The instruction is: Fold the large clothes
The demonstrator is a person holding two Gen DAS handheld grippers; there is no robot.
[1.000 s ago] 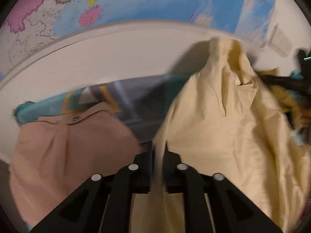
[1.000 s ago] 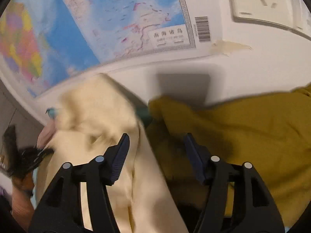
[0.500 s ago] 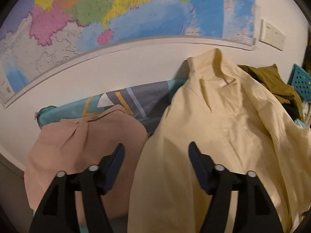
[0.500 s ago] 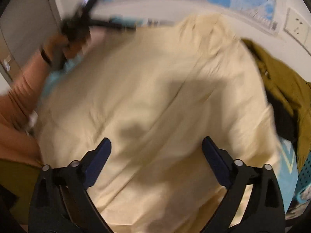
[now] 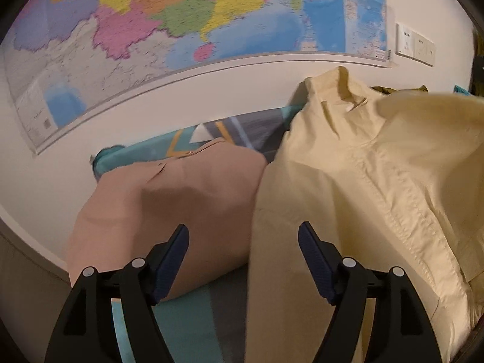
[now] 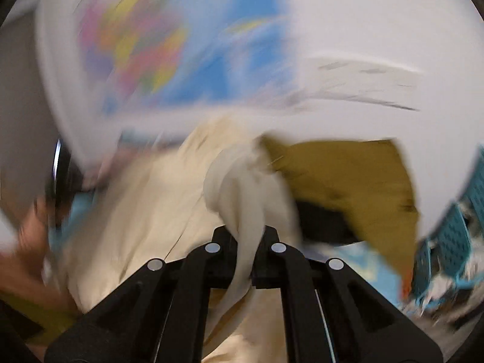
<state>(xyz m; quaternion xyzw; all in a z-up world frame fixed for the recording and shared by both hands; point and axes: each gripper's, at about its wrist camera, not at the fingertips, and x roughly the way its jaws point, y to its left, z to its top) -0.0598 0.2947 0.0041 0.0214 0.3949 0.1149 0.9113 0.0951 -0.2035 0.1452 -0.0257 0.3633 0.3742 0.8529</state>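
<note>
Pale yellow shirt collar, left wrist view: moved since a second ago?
Yes. The pale yellow shirt collar, earlier propped high against the white wall, now sits lower, further below the map border.

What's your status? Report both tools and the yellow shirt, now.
Right tool shut on bunched yellow shirt. Left tool opening, nothing between its jaws. Pink garment lies beside the shirt; olive garment at its far side.
</note>
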